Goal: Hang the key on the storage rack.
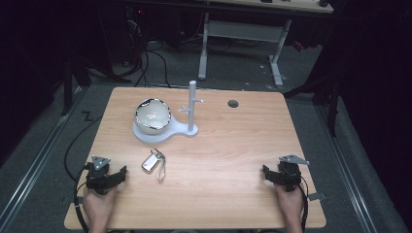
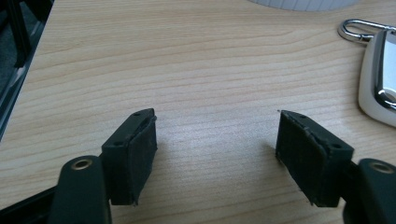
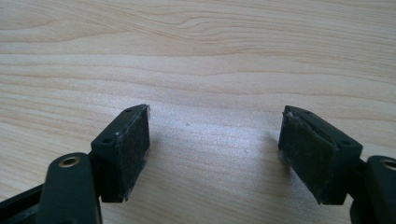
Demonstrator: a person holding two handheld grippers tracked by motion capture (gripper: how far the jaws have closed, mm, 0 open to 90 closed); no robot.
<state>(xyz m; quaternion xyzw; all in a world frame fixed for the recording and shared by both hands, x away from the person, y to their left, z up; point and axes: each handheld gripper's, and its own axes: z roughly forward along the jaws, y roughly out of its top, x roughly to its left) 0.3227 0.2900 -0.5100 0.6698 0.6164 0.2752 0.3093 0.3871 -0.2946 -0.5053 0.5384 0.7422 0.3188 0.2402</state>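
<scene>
Wooden table (image 1: 233,160), dark workshop floor beyond. Left gripper (image 2: 215,156): jaws apart, empty, low over bare wood. Right gripper (image 3: 215,154): likewise. Key fob (image 1: 152,161) with ring lies near left gripper, before white stand (image 1: 190,116) holding bowl (image 1: 152,115). Risk, judged: smooth fob may skid from a flat pinch; overreach could knock the stand.

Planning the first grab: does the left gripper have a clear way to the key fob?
Probably yes: the left gripper is open, and bare table separates it from the key fob.
</scene>
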